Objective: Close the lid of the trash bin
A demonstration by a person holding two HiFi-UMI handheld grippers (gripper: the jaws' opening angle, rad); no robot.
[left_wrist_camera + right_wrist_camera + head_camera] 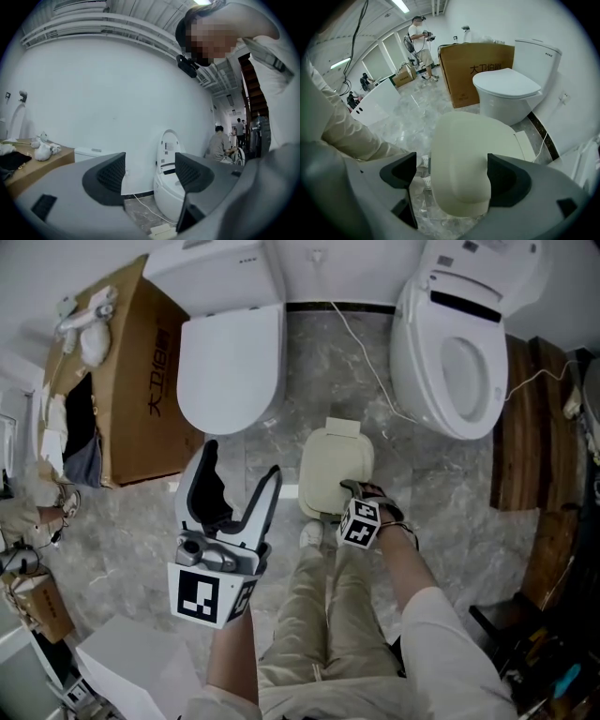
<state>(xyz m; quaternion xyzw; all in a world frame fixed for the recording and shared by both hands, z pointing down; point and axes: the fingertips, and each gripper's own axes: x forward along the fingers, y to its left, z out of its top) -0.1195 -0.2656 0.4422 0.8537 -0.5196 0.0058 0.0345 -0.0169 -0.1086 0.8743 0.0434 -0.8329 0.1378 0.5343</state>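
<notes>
The cream trash bin (pixel 336 465) stands at frame centre on the marble floor (pixel 431 484), its lid (pixel 473 150) down. The lid's front lip is flanked, unclamped, by the spread jaws of the right gripper (pixel 345 491). The left gripper (pixel 242 460), at lower left, is held open and empty.

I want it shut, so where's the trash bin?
Head view centre: the cream trash bin stands on the floor between the closed toilet and the open toilet, with the right gripper at its near edge.
</notes>
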